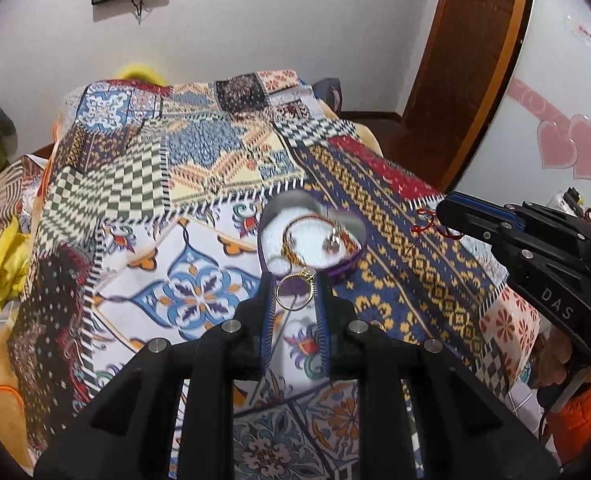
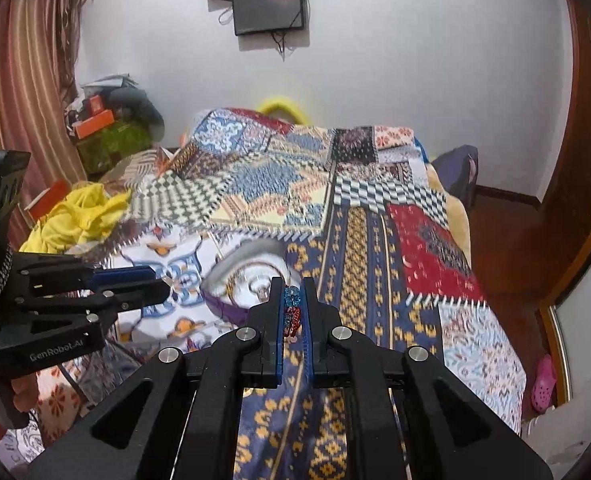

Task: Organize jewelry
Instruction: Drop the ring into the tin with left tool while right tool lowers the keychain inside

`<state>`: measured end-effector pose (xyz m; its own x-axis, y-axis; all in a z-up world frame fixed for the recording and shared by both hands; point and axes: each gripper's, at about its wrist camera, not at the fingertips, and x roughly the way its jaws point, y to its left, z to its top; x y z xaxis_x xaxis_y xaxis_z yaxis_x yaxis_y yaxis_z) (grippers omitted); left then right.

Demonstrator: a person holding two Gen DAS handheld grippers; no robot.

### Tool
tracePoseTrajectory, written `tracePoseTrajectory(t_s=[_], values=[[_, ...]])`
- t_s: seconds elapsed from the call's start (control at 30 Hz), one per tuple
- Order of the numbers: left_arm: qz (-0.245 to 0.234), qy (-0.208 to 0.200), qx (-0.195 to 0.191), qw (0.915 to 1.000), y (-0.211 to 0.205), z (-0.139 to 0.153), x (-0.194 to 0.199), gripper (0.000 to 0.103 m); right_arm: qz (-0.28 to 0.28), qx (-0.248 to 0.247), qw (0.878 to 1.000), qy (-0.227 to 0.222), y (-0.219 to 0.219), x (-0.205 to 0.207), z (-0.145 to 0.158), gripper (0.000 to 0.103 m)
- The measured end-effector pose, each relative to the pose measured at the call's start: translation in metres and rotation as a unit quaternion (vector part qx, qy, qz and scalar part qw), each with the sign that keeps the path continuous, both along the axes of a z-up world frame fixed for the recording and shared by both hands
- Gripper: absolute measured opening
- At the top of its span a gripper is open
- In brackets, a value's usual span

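Note:
A purple heart-shaped jewelry box (image 1: 345, 268) with a white lining sits on the patchwork bedspread; inside lie a red cord bracelet (image 1: 295, 226) and a silver piece (image 1: 332, 242). My left gripper (image 1: 295, 280) is shut on a gold ring (image 1: 295, 292), held just in front of the box's near rim. My right gripper (image 2: 293, 284) is shut on a red braided cord with blue beads (image 2: 291, 308), just right of the box (image 2: 223, 304). In the left wrist view the right gripper (image 1: 443, 210) shows with the red cord (image 1: 425, 224) dangling from its tip.
The patchwork bedspread (image 1: 199, 184) covers the bed. Yellow cloth (image 2: 75, 216) lies on the left. A wooden door (image 1: 467, 60) stands at the right, and a pink shoe (image 2: 543, 384) lies on the floor. Boxes and clutter (image 2: 99, 124) sit in the far left corner.

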<state>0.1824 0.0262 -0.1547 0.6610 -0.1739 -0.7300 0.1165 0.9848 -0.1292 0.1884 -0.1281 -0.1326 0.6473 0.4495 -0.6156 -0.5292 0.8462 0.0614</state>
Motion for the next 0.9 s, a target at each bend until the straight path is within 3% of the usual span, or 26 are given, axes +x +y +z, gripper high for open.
tracePoseTrajectory(t_s=[0.4, 0.9], values=[[0.001, -0.017, 0.002, 0.9999, 0.001, 0.009, 0.02, 0.018, 0.017, 0.021, 1.0, -0.014, 0.025, 0.023, 0.016, 0.006], [-0.001, 0.018, -0.02, 0.9996, 0.009, -0.015, 0.059, 0.018, 0.05, 0.017, 0.998, 0.043, 0.046, 0.061, -0.005, 0.007]])
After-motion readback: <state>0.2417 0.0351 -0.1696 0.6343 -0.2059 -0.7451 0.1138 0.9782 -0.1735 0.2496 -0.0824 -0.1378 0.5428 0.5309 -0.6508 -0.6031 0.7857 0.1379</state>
